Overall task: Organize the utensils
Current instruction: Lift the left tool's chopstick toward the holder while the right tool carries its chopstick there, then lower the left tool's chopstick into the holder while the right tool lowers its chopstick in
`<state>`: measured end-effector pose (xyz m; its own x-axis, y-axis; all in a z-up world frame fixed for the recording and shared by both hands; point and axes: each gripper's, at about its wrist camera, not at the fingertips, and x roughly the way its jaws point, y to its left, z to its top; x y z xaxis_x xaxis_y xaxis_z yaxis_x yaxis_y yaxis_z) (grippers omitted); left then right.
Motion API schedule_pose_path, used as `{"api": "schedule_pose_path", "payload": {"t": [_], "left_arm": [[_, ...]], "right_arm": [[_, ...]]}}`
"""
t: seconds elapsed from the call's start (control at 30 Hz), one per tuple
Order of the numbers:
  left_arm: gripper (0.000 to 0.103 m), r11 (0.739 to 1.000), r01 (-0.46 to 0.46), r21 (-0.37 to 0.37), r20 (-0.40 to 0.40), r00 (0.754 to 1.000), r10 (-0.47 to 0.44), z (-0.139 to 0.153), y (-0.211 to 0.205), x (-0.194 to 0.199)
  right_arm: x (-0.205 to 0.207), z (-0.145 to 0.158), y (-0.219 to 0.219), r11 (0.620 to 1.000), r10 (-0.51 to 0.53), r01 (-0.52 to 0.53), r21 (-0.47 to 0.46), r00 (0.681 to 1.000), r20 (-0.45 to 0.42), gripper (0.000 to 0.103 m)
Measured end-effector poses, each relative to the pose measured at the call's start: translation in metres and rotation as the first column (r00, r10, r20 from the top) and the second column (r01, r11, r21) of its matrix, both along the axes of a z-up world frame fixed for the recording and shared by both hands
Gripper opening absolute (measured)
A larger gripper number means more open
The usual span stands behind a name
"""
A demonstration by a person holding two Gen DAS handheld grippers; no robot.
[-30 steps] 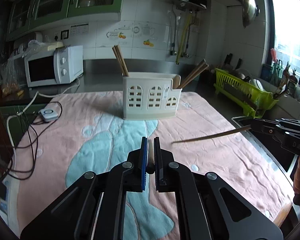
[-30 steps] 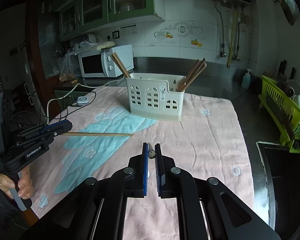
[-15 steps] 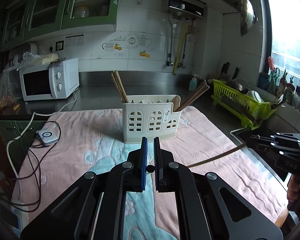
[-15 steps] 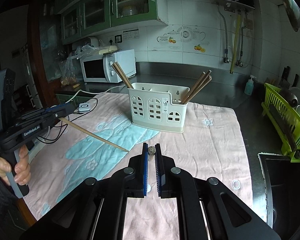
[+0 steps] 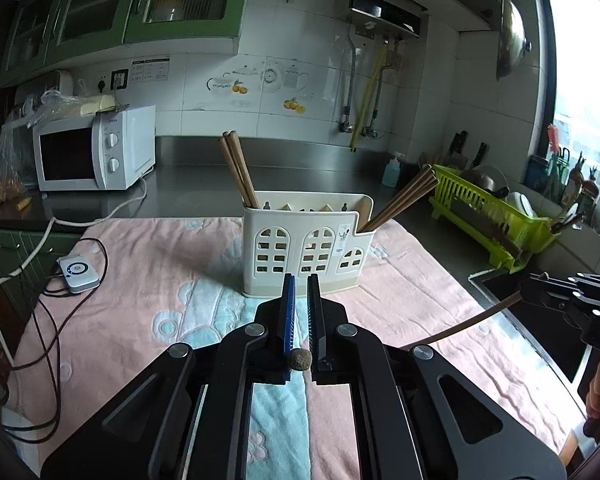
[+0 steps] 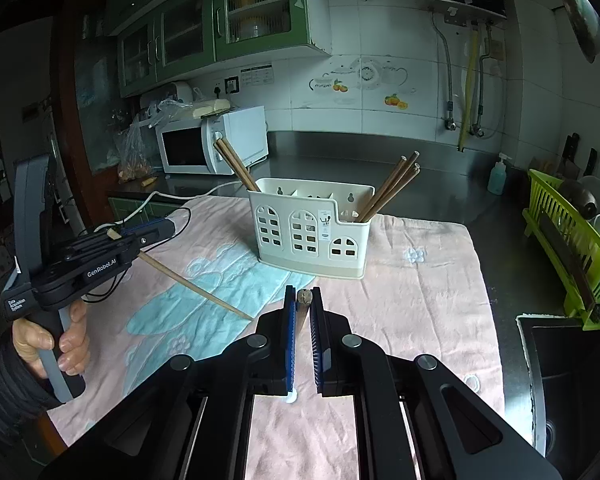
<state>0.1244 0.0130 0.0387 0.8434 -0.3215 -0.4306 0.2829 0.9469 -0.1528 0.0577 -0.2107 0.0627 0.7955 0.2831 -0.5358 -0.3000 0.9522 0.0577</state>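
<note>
A white utensil holder (image 5: 306, 246) stands on the pink and teal cloth, also in the right wrist view (image 6: 310, 234). Brown chopsticks lean out of its left end (image 5: 238, 170) and its right end (image 5: 404, 198). My left gripper (image 5: 300, 292) is shut on a single chopstick, whose butt end (image 5: 299, 359) shows between the jaws; in the right wrist view the stick (image 6: 192, 284) slants down toward the cloth. My right gripper (image 6: 302, 302) is shut on another chopstick (image 6: 303, 298); in the left wrist view that stick (image 5: 460, 328) points left and down.
A white microwave (image 5: 96, 152) and cables (image 5: 56, 300) with a small white device (image 5: 78, 274) lie at the left. A green dish rack (image 5: 492, 212) and a sink (image 6: 572, 380) are at the right. The cloth (image 6: 416, 312) covers the table (image 6: 486, 208).
Both grippers have risen and tilted; each held chopstick now slants tip-down toward the cloth instead of lying level. The holder looks nearer to the left gripper.
</note>
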Motion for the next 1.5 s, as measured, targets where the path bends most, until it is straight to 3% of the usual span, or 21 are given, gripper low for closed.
{"api": "schedule_pose_path", "payload": {"t": [0.37, 0.7, 0.9, 1.13, 1.27, 1.5], "left_arm": [[0.004, 1.000, 0.019, -0.014, 0.058, 0.998, -0.018, 0.030, 0.004, -0.008], [0.004, 0.998, 0.052, 0.031, 0.122, 0.991, -0.055, 0.076, -0.014, 0.010], [0.004, 0.998, 0.044, 0.045, 0.213, 0.976, -0.052, 0.121, -0.026, 0.041], [0.004, 1.000, 0.003, 0.027, 0.305, 0.952, -0.011, 0.163, -0.030, 0.085], [0.004, 0.998, -0.037, 0.042, 0.339, 0.941, 0.021, 0.172, -0.035, 0.117], [0.004, 0.996, -0.087, 0.024, 0.309, 0.948, 0.075, 0.161, -0.030, 0.174]], "right_arm": [[0.003, 0.017, 0.001, 1.000, 0.016, -0.016, 0.001, 1.000, 0.025, 0.007], [0.047, 0.082, -0.011, 0.999, 0.034, -0.034, -0.004, 0.998, 0.054, 0.007], [0.079, 0.132, -0.008, 0.999, 0.037, -0.036, -0.009, 0.991, 0.131, 0.007], [0.121, 0.158, -0.005, 1.000, 0.018, -0.017, -0.007, 0.981, 0.195, 0.007], [0.152, 0.158, -0.002, 1.000, 0.007, -0.006, -0.005, 0.980, 0.200, 0.007], [0.199, 0.151, -0.002, 1.000, -0.024, 0.022, 0.014, 0.980, 0.197, 0.007]]}}
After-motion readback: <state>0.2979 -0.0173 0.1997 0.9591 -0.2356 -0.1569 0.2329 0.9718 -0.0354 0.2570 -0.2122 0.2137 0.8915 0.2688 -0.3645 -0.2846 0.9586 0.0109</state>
